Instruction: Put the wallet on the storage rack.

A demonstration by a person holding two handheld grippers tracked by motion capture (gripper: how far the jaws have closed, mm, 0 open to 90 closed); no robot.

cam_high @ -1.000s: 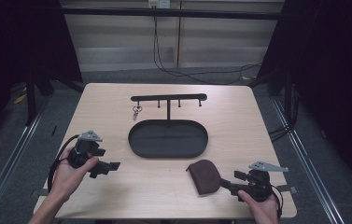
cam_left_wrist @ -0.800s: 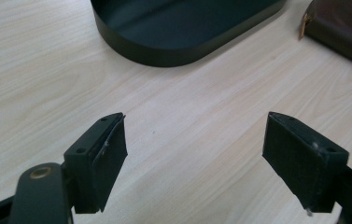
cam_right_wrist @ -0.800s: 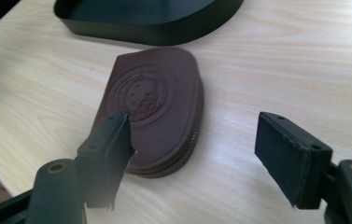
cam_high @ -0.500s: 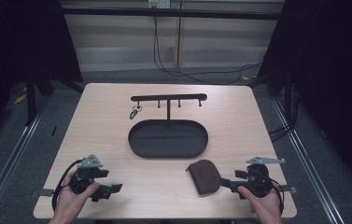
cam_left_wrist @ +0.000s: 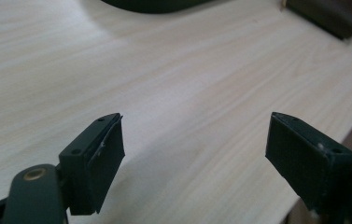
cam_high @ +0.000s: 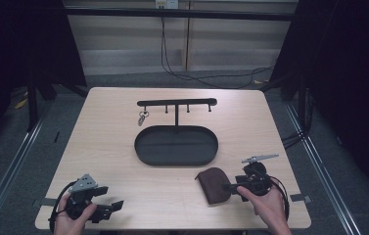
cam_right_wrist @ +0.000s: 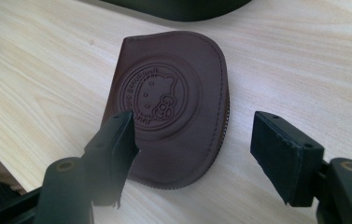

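A brown leather pouch (cam_high: 213,185) embossed with a round cartoon emblem lies flat on the wooden table, front right. My right gripper (cam_high: 230,187) points at its right edge. In the right gripper view the pouch (cam_right_wrist: 173,102) lies under and between the jaws of the right gripper (cam_right_wrist: 194,133). These jaws have just been closing, and the pads stand apart from the leather. My left gripper (cam_high: 109,198) is low at the front left corner. Its jaws (cam_left_wrist: 194,154) are wide open over bare wood, with the pouch (cam_left_wrist: 332,14) far off.
A black oval tray (cam_high: 138,147) sits mid-table. Behind it stands a black rack (cam_high: 177,103) with hooks, and a keyring (cam_high: 143,117) hangs at its left end. The table's front edge runs just below both hands.
The left hand has pulled back toward the front edge and sunk lower. The right gripper has shifted a little toward the pouch, and its jaws are narrower.
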